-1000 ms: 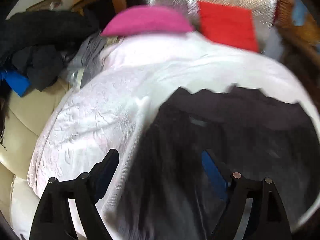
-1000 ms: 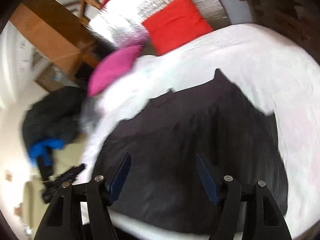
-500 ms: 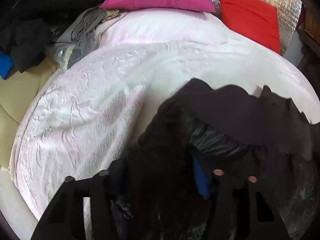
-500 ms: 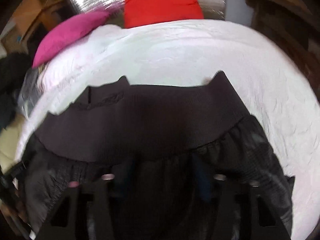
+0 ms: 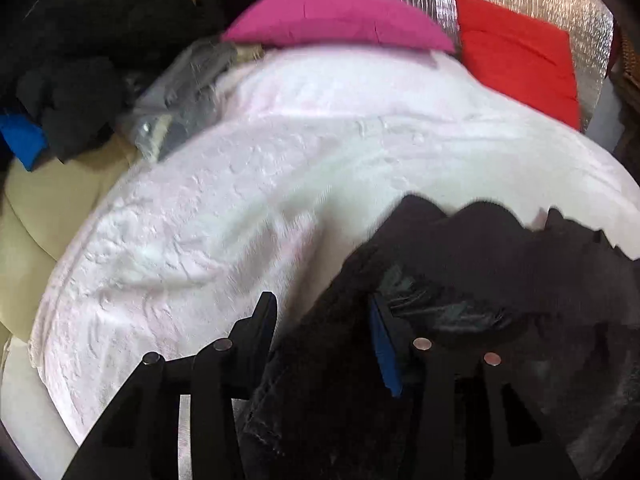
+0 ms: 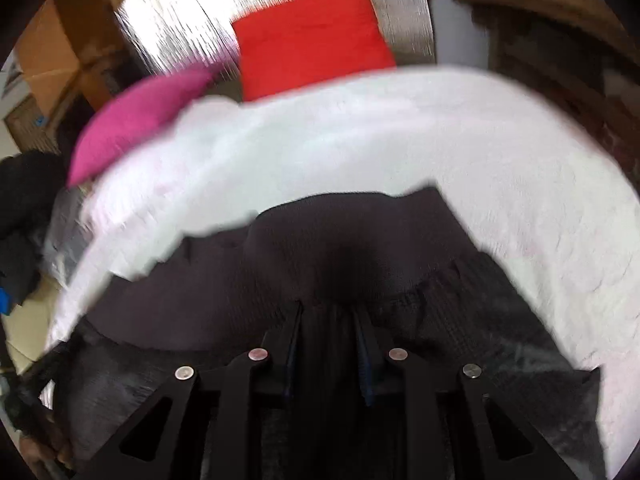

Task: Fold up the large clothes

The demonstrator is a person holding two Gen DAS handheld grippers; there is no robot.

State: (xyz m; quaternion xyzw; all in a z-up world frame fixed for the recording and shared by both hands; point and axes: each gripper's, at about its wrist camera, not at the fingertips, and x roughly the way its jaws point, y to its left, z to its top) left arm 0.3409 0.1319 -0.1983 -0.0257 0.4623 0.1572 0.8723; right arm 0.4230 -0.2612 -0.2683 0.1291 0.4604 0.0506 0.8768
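Black jacket (image 5: 480,264) lies on a white bedspread (image 5: 240,208). Its side edge is bunched between the closing left gripper (image 5: 324,316); its ribbed hem fills the closing right gripper (image 6: 327,316), clenched on it.

Bare white bedspread (image 5: 248,216) is lying open to the left of and beyond the dark garment (image 6: 320,252), while a pink pillow (image 5: 336,20), red cushion (image 6: 312,36) and clothes heap (image 5: 80,64) are crowding its far and left edges.

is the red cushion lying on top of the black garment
No, the red cushion leans against the silver panel at the bed's far end, well apart from the black garment.
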